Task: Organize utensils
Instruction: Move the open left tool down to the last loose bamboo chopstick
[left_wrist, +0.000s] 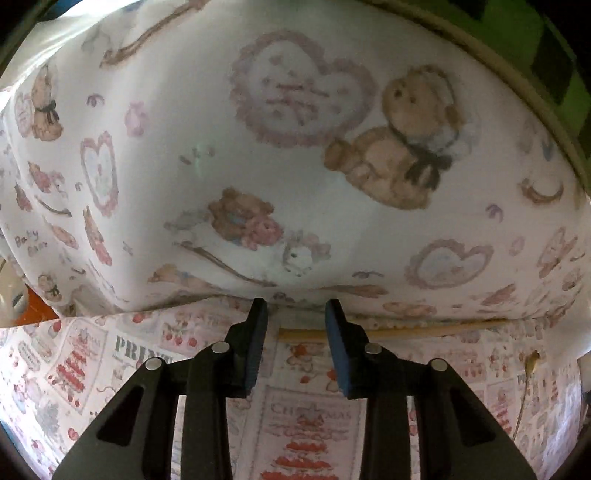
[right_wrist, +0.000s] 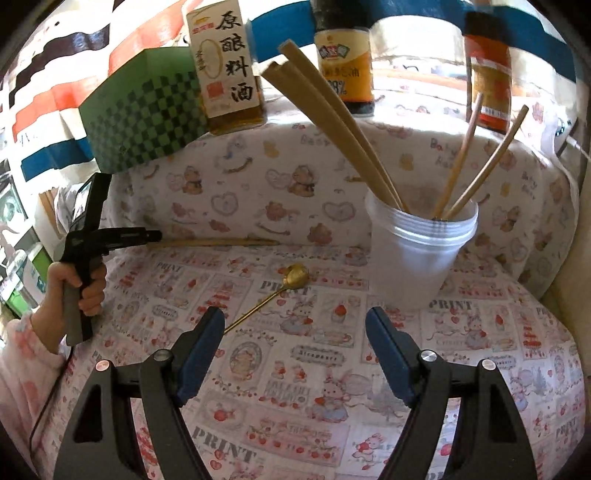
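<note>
Well left of the clear plastic cup (right_wrist: 421, 254), a hand (right_wrist: 85, 291) holds the left gripper (left_wrist: 295, 314) low against the cloth-draped back wall. Its jaws stand a little apart. The end of a loose chopstick (right_wrist: 221, 242) lies crosswise between the tips, and neither pad is seen pressing on it. The right gripper (right_wrist: 294, 314) hovers in front of the cup with its jaws wide apart and nothing between them. A gold spoon (right_wrist: 295, 275) lies on the tablecloth (right_wrist: 332, 406) left of the cup, its handle running toward that gripper. The cup holds two thick chopsticks (right_wrist: 332, 122) and two thin ones (right_wrist: 480, 158), all leaning. Behind the cup stand a bottle with an orange label (right_wrist: 343, 66) and one with a red label (right_wrist: 487, 74). Further left are a bottle reading "原酿料酒" (right_wrist: 229, 62) and a green checked box (right_wrist: 147, 107). The tablecloth repeats "PRINT".
</note>
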